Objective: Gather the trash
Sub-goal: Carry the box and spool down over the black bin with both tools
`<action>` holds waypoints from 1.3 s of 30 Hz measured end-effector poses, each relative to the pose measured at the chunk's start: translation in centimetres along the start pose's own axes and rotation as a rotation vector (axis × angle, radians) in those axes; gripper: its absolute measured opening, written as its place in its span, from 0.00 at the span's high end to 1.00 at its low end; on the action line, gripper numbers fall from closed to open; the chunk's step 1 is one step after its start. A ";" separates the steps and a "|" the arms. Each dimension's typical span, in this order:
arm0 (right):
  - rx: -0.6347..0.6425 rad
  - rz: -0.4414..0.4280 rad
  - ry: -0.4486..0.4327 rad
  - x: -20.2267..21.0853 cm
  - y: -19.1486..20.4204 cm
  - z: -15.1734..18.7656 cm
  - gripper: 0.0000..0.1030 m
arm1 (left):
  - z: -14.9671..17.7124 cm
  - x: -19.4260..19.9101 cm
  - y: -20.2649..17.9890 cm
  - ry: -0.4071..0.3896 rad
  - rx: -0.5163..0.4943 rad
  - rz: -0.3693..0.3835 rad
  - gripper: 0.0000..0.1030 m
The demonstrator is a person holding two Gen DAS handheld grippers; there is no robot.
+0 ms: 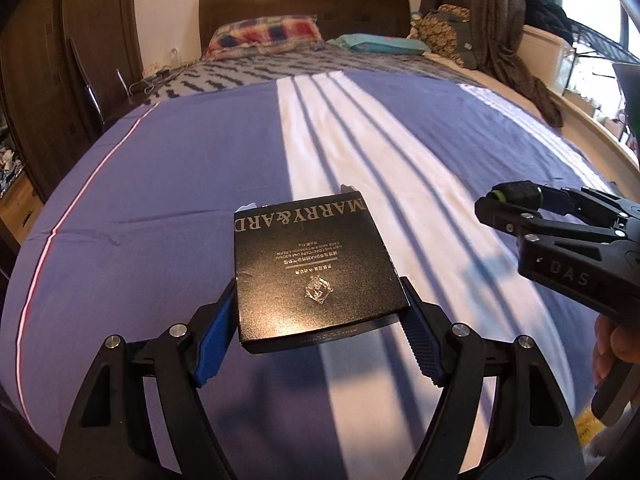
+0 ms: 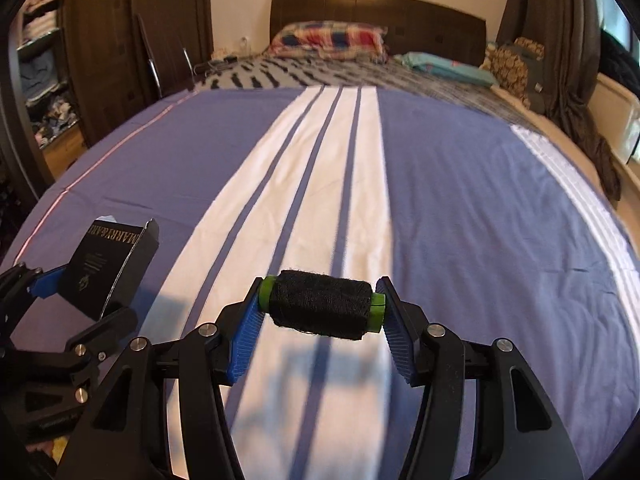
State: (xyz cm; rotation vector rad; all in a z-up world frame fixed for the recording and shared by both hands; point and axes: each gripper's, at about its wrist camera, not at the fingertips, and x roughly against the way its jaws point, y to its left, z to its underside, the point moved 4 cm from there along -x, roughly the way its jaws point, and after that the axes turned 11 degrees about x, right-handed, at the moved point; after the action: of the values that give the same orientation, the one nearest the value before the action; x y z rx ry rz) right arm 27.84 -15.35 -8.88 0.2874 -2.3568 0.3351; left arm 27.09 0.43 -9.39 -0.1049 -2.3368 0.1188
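A flat black box [image 1: 316, 268] with silver lettering hangs above the bed, and my left gripper [image 1: 320, 312] is shut on its two side edges. The far flap of the box is torn open. In the right wrist view the same black box [image 2: 104, 268] shows at the left, tilted on edge in the left gripper [image 2: 52, 284]. A spool of black thread [image 2: 320, 304] on a green core sits crosswise between the blue pads of my right gripper [image 2: 320, 308], which is shut on its two ends. That spool [image 1: 516, 196] and the right gripper [image 1: 508, 210] also appear at the right of the left wrist view.
Below both grippers lies a bed [image 2: 480, 220] with a purple cover and a white striped band. Pillows [image 2: 328, 38] and folded cloth lie at the headboard. A dark wardrobe [image 2: 104, 52] stands at the left, a curtain [image 2: 560, 60] and window ledge at the right. A hand [image 1: 612, 344] holds the right gripper's handle.
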 end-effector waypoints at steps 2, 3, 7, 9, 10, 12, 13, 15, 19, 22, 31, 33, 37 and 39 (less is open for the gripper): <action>0.007 0.007 -0.022 2.4 -0.2 1.0 0.45 | 0.9 2.2 -0.9 -0.019 -0.010 0.014 0.30; 0.007 0.008 -0.033 3.5 -0.3 1.6 0.45 | 1.3 3.1 -1.3 -0.027 -0.012 0.021 0.30; 0.004 0.010 -0.070 7.6 -0.9 3.9 0.45 | 3.2 7.2 -2.8 -0.063 -0.014 0.050 0.30; 0.004 0.007 -0.086 9.4 -0.9 5.2 0.45 | 4.2 8.9 -3.4 -0.074 -0.013 0.072 0.30; 0.004 0.007 -0.095 10.4 -0.8 5.8 0.45 | 4.8 9.7 -3.7 -0.079 -0.013 0.081 0.30; 0.004 0.006 -0.114 12.1 -0.6 6.9 0.45 | 5.8 11.0 -4.1 -0.088 -0.018 0.096 0.30; 0.002 0.002 -0.122 12.9 -0.5 7.6 0.45 | 6.4 11.6 -4.4 -0.090 -0.018 0.109 0.30; -0.002 -0.009 -0.131 14.2 0.0 8.9 0.45 | 7.6 12.4 -4.7 -0.088 -0.018 0.128 0.30; -0.009 -0.019 -0.130 15.5 0.7 11.4 0.45 | 10.4 13.1 -5.1 -0.072 -0.017 0.151 0.30; -0.018 -0.028 -0.114 15.7 1.2 13.3 0.45 | 12.5 13.2 -5.1 -0.050 -0.017 0.164 0.30; -0.054 -0.047 -0.039 15.2 2.6 19.9 0.45 | 19.0 12.8 -4.6 0.028 -0.002 0.178 0.30; -0.064 -0.058 -0.012 14.8 3.0 21.4 0.45 | 20.8 12.3 -4.5 0.061 -0.008 0.179 0.30; -0.089 -0.077 0.053 13.5 3.4 24.7 0.45 | 23.8 10.7 -4.2 0.129 -0.007 0.177 0.30; -0.096 -0.083 0.081 13.0 3.6 26.0 0.45 | 25.1 10.0 -4.2 0.159 -0.004 0.175 0.30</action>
State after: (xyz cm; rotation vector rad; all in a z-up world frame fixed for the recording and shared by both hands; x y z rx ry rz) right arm 1.03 -21.71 -18.68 0.3187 -2.2661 0.1892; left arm 1.95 -3.96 -19.21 -0.3101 -2.1664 0.1860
